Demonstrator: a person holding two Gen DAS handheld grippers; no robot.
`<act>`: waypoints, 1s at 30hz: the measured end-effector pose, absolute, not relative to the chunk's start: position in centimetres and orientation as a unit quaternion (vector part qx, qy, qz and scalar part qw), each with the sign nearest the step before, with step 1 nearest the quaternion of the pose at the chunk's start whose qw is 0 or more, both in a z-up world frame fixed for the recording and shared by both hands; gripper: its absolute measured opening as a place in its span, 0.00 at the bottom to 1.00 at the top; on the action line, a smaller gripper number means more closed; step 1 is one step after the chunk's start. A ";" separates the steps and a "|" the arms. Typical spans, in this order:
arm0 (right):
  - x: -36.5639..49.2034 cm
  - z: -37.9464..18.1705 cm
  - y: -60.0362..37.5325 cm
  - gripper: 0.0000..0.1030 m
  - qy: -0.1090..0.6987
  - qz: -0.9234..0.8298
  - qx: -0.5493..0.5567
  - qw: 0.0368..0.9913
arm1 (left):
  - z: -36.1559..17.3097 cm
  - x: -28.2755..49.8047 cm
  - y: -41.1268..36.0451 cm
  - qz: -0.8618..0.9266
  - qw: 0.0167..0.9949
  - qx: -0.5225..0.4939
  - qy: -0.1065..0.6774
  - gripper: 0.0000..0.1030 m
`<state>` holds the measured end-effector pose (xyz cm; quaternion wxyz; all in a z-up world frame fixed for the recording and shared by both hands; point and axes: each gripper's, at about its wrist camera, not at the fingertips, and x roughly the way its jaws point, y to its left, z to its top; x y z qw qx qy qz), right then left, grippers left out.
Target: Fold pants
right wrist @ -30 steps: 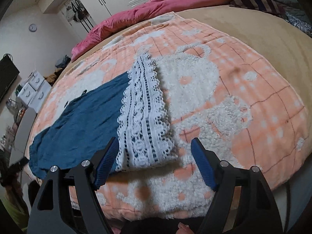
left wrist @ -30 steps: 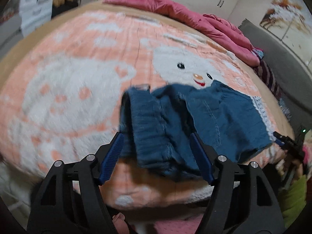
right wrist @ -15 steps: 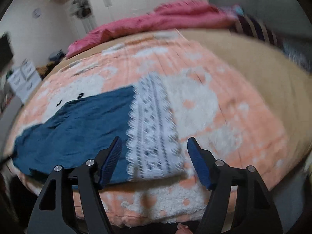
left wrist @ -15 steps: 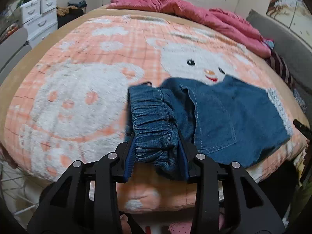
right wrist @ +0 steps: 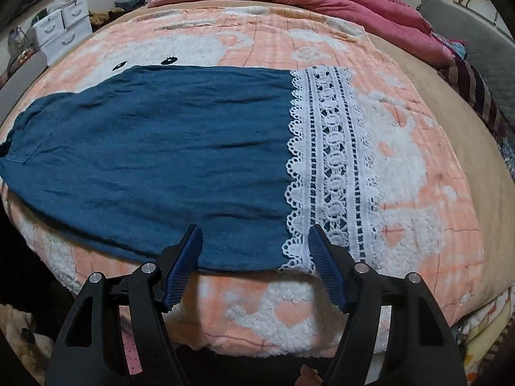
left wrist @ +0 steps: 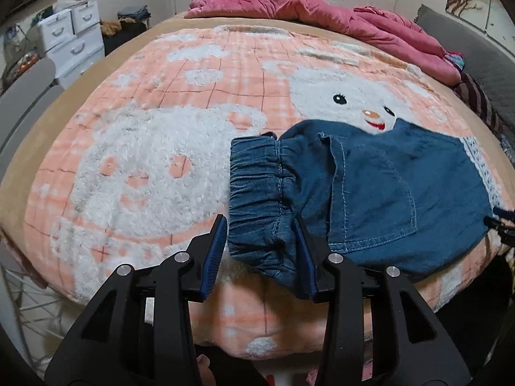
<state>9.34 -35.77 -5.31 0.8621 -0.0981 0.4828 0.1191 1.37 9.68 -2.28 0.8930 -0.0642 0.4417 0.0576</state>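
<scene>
The left gripper sits at the near edge of the bed, its jaws closed in on the gathered elastic waistband of the blue denim pants; the bunched band fills the gap between the blue pads, so it looks gripped, though the left pad may stand a hair off the cloth. The right gripper hovers at the same near edge, by the other end of the garment. Its jaws are spread wide and hold nothing, straddling the near hem corner where blue cloth meets the white lace trim.

The pants lie stretched out flat along the near edge of the bed, on a fluffy orange-and-white cartoon blanket. The waistband points toward the bed's left side and the lace hem toward its right. A back pocket shows face up. The legs appear to lie one upon the other, so a lengthwise fold may be done already, but this cannot be told for sure.

What seems left is the crosswise fold: waistband brought over to the lace hem, or hem to waist, then a smoothing.

Farther off, a crumpled pink quilt lies along the far edge of the bed, with white drawers beyond the left side.
</scene>
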 end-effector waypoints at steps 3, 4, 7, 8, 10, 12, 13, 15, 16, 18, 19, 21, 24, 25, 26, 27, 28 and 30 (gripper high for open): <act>9.3 -5.9 -35.7 0.66 0.481 0.118 -0.098 0.863 | -3.7 1.6 10.0 0.061 0.886 -0.069 0.454 0.40; 9.3 -5.9 -35.8 0.66 0.480 0.119 -0.096 0.864 | -3.8 1.4 10.3 0.058 0.885 -0.079 0.455 0.43; 9.2 -5.6 -35.9 0.67 0.479 0.124 -0.087 0.864 | -3.1 0.9 11.7 0.058 0.884 -0.111 0.450 0.56; 9.2 -5.4 -35.8 0.67 0.479 0.127 -0.086 0.864 | -2.7 0.6 12.0 0.051 0.885 -0.121 0.447 0.56; 8.9 -4.6 -35.9 0.68 0.476 0.133 -0.082 0.865 | -1.4 -0.2 12.3 0.051 0.889 -0.124 0.438 0.56; 7.9 -3.2 -36.3 0.70 0.460 0.147 -0.056 0.874 | 0.6 -1.3 12.2 0.070 0.900 -0.106 0.417 0.56; 7.5 -2.7 -36.4 0.71 0.452 0.156 -0.044 0.877 | 2.0 -1.9 12.0 0.076 0.907 -0.094 0.402 0.56; 6.6 -1.6 -36.3 0.73 0.434 0.166 -0.030 0.885 | 4.1 -2.4 11.6 0.075 0.918 -0.087 0.379 0.56; 6.4 -1.2 -36.1 0.73 0.428 0.170 -0.025 0.887 | 5.1 -2.5 11.1 0.069 0.924 -0.085 0.367 0.56; 6.3 -0.6 -35.3 0.73 0.420 0.179 -0.015 0.889 | 6.2 -1.8 9.7 0.046 0.931 -0.079 0.354 0.60; 6.4 -0.3 -34.8 0.74 0.414 0.185 -0.012 0.891 | 6.3 -1.0 8.4 0.026 0.933 -0.078 0.351 0.66; 6.7 0.1 -33.5 0.75 0.407 0.193 -0.009 0.893 | 5.9 0.7 6.0 -0.014 0.930 -0.076 0.359 0.67; 7.4 -0.2 -31.9 0.76 0.409 0.199 -0.005 0.890 | 4.3 3.7 1.3 -0.075 0.922 -0.066 0.374 0.68; 7.6 -0.3 -31.4 0.76 0.410 0.201 -0.006 0.890 | 3.3 5.0 -0.5 -0.096 0.915 -0.062 0.388 0.68; 7.9 -0.5 -30.9 0.76 0.412 0.197 -0.011 0.890 | 2.5 5.8 -1.7 -0.112 0.910 -0.059 0.396 0.68; 8.2 -0.7 -30.7 0.76 0.414 0.195 -0.013 0.889 | 1.6 6.6 -3.0 -0.126 0.904 -0.054 0.404 0.68; 8.5 -0.9 -30.6 0.76 0.415 0.196 -0.012 0.888 | 0.4 7.5 -4.3 -0.133 0.897 -0.043 0.420 0.68; 9.1 -1.4 -30.5 0.76 0.419 0.190 -0.011 0.888 | -1.5 8.2 -5.8 -0.137 0.890 -0.018 0.435 0.68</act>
